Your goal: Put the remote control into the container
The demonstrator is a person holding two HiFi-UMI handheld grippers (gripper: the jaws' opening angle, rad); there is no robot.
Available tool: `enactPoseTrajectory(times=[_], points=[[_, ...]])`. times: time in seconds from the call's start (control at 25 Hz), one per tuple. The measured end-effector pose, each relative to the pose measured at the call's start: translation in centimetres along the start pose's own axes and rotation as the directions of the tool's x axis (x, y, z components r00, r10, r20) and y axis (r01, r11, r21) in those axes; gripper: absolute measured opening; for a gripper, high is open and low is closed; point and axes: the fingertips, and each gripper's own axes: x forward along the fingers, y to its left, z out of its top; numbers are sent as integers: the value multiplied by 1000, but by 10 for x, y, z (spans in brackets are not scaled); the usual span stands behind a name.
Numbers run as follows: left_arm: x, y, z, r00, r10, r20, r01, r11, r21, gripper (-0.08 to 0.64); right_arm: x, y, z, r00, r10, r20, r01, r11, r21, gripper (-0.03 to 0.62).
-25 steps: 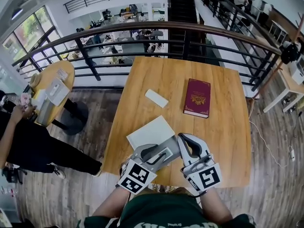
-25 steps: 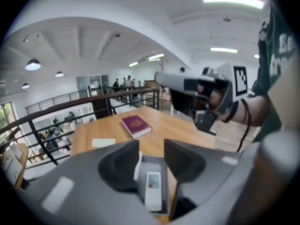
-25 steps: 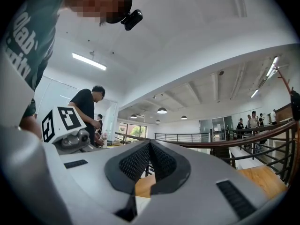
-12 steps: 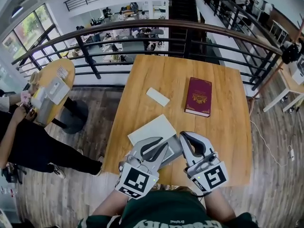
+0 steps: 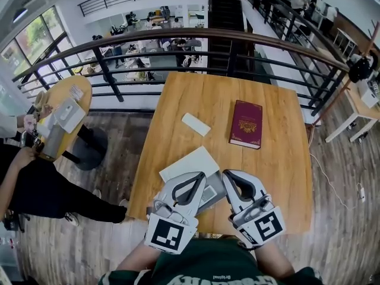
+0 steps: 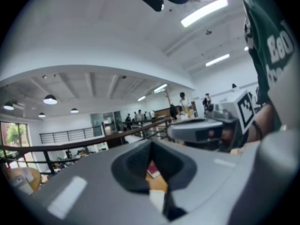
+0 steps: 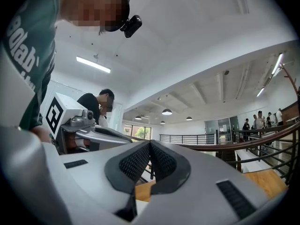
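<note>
The left tool [image 5: 199,177] has lifted and turned to point far, its jaws closing as it rose; they now press together on nothing. The right tool [image 5: 229,174] beside it is likewise pressed together and empty. The remote control [image 5: 196,124] lies mid-surface [image 5: 279,159], just beyond what seems to be the flat white container [image 5: 187,162].

Open-plan office, mezzanine level; railing [image 5: 178,33] at 12 o'clock overlooks a lower floor of occupied desks [image 5: 145,47]; staircase [image 5: 228,13] at 1 o'clock; large windows [image 5: 29,46] at 10 o'clock; wooden table [image 5: 279,159] centre; pendant lamps [image 7: 167,111] overhead.
</note>
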Motion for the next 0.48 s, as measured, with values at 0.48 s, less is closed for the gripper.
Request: enactPoseTrajectory(times=[0.48], points=[[-9, -2, 9, 994, 58, 87, -59, 998, 12, 2, -2, 4, 4, 1000, -11, 27, 11, 1000, -2, 15]])
